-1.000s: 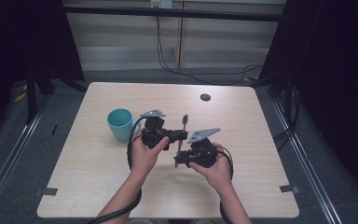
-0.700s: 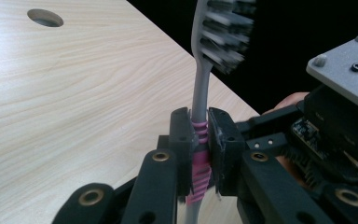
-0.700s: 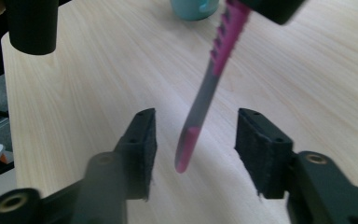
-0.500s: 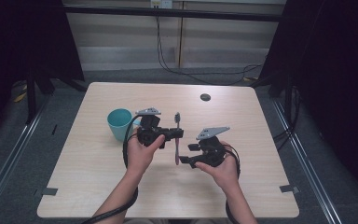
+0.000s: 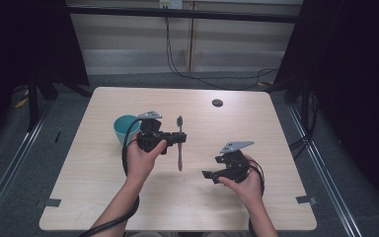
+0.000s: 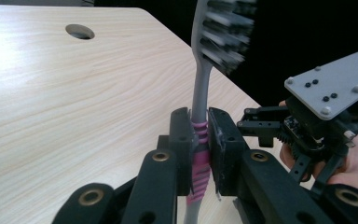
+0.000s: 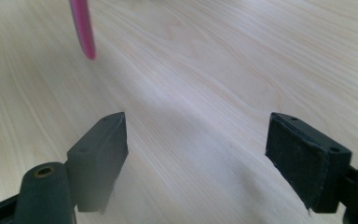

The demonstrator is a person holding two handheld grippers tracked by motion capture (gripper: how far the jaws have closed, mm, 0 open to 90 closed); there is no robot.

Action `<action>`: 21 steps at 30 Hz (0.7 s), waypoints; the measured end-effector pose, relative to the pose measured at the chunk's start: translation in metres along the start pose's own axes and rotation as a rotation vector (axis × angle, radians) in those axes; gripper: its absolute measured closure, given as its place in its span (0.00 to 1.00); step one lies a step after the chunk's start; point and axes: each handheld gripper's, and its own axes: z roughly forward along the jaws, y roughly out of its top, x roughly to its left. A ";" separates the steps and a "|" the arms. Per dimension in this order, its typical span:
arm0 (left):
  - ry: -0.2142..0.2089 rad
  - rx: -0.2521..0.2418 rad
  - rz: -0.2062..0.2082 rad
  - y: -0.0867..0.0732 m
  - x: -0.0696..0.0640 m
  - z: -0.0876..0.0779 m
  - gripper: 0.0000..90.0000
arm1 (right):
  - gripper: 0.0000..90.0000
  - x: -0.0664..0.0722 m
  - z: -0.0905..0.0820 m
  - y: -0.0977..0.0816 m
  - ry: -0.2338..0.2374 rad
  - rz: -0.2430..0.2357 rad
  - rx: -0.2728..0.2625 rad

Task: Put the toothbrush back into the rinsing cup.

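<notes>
Your left gripper (image 5: 177, 138) pinches the toothbrush (image 5: 179, 143) upright, ready for the cup (image 5: 124, 129). Your right gripper (image 5: 212, 174), jaws just spread and empty, stands clear above the worktop (image 5: 276, 123).

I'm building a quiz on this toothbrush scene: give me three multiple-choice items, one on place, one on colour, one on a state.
1. Where is the cup?
A. left of the left tongs
B. by the table's hole
C. in the right tongs

2. The toothbrush handle's lower end is:
A. blue
B. pink
C. yellow

3. The right tongs are:
A. shut on the toothbrush
B. shut on the cup
C. open, holding nothing

Key: 1 A, the cup sits beside the left tongs; 2 B, pink shows below the grip; 3 C, the pads stand wide over bare table.
</notes>
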 end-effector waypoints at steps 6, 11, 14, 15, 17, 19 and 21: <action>0.016 -0.002 0.006 0.003 0.002 -0.005 0.90 | 0.21 -0.009 -0.003 -0.015 -0.019 0.033 -0.003; 0.023 -0.001 0.006 0.005 0.002 -0.008 0.90 | 0.21 -0.012 -0.002 -0.025 -0.030 0.028 0.021; 0.030 0.003 0.013 0.006 0.003 -0.010 0.90 | 0.20 -0.014 0.000 -0.031 -0.038 0.037 0.027; 0.032 0.005 0.016 0.006 0.003 -0.011 0.90 | 0.18 -0.014 0.001 -0.033 -0.038 0.036 0.028; 0.036 0.003 0.015 0.007 0.004 -0.012 0.90 | 0.17 -0.016 0.003 -0.036 -0.056 0.033 0.037; 0.039 0.003 0.013 0.008 0.005 -0.014 0.90 | 0.17 -0.017 0.004 -0.040 -0.066 0.036 0.041; 0.040 0.005 0.012 0.008 0.005 -0.014 0.90 | 0.17 -0.017 0.004 -0.042 -0.061 0.034 0.042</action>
